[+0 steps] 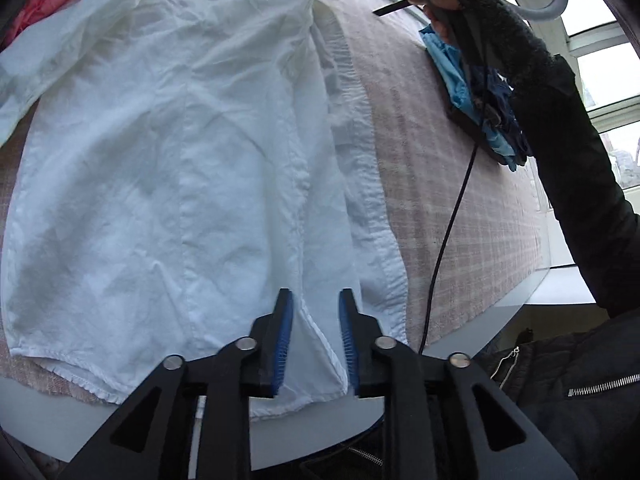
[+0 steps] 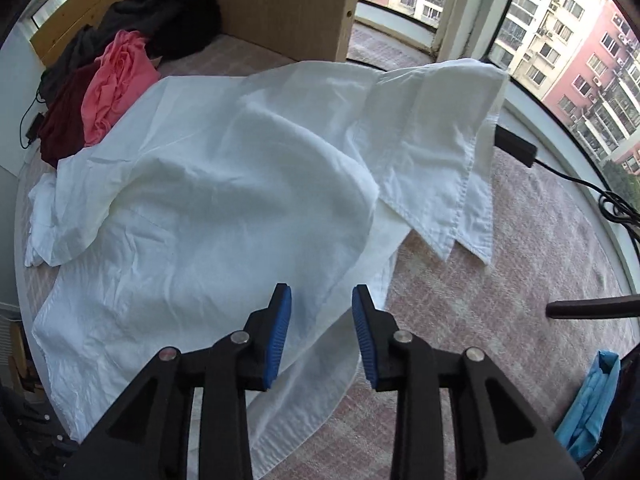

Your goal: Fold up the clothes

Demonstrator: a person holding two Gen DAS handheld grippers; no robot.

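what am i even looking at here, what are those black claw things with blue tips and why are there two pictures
The claws are hand-held grippers, one in each of a person's hands, with no robot arm. Each carries a camera looking forward along its two fingers, so you get one picture per hand.

The left gripper is open, its blue pads either side of the bottom hem of a white shirt spread on a pinkish checked cover. The right gripper is also open over the shirt's edge; nothing is visibly clamped.

The right view also shows a pink garment, dark clothes and a blue cloth. At the top of the left view, the other gripper is held by a hand with a dark sleeve.
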